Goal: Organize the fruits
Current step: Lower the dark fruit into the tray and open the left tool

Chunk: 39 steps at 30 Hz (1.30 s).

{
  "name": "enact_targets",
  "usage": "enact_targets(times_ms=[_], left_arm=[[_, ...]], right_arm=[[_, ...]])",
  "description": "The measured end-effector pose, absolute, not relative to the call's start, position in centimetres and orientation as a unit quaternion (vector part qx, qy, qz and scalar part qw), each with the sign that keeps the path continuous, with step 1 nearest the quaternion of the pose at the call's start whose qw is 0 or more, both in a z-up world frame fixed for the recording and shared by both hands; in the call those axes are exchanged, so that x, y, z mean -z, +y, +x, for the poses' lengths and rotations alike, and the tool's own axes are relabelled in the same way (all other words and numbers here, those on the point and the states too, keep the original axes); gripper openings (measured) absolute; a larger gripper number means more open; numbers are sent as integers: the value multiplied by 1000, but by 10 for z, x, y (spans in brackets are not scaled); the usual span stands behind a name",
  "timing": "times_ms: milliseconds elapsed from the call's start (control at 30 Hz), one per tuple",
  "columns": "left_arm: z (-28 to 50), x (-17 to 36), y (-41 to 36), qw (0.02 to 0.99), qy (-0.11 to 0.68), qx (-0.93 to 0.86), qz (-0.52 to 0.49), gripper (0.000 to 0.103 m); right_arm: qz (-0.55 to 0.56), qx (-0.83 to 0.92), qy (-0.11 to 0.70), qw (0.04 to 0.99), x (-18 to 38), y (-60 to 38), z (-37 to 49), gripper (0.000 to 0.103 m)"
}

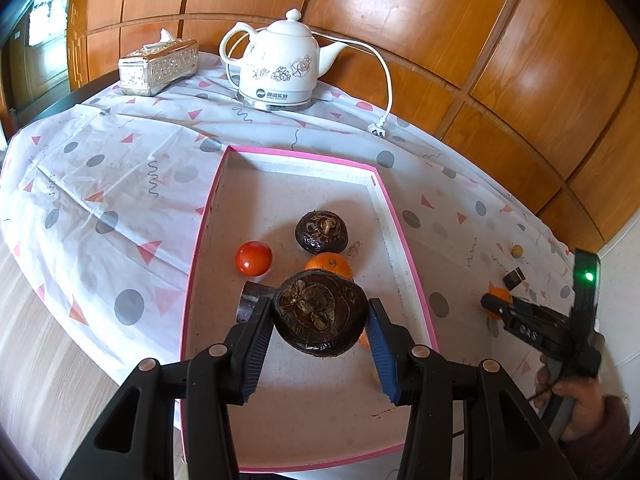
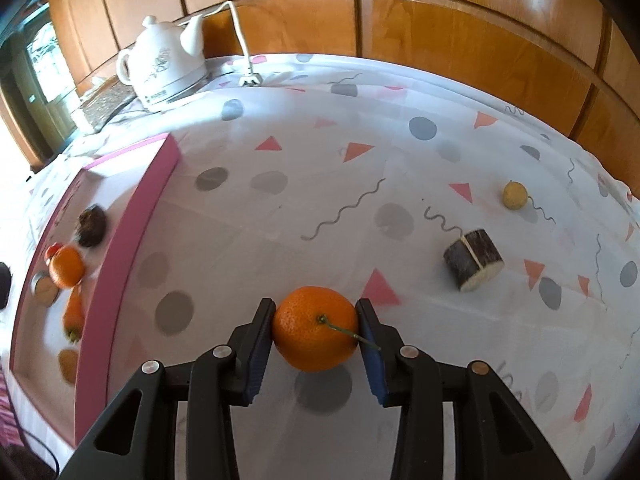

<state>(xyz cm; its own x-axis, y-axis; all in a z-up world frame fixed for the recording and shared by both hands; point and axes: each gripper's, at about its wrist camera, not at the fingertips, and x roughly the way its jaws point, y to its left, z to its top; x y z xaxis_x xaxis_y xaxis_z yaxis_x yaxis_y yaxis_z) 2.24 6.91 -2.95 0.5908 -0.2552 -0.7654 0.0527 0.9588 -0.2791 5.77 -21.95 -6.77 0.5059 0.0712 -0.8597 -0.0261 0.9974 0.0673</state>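
Note:
My left gripper (image 1: 319, 308) is shut on a dark brown, rough-skinned round fruit (image 1: 320, 320) and holds it above the pink-rimmed box (image 1: 394, 216). On the box floor lie a red tomato (image 1: 253, 258), a second dark fruit (image 1: 321, 232), an orange (image 1: 330, 265) and a dark cut cylinder (image 1: 250, 300). A carrot (image 2: 74, 312) also lies in the box. To the right of the box, my right gripper (image 2: 315, 308) has both pads against a stemmed orange (image 2: 316, 330) on the tablecloth. The left wrist view also shows the right gripper (image 1: 494, 306) there, held by a hand.
A small yellow round fruit (image 2: 514, 196) and a dark-skinned cut piece (image 2: 474, 266) lie on the cloth right of the orange. A white kettle (image 1: 280, 68) with cord and plug (image 1: 376, 130) and a tissue box (image 1: 158, 66) stand at the back by the wooden wall.

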Motion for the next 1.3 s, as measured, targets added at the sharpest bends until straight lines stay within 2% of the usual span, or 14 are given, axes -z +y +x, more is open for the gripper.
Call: enact_targets(times_ms=[433,800,1300], left_arm=[[23,35,74,881,450,82,-125,47],[24,42,93,867,463,83,-167,47],[34,49,71,865,479,88,-120,47]], right_arm=[[20,11,495,869,58,-256,-7,41],[45,25,499,865,70,-271,-23,41],[70,21,496,865,72,-276,-24,41]])
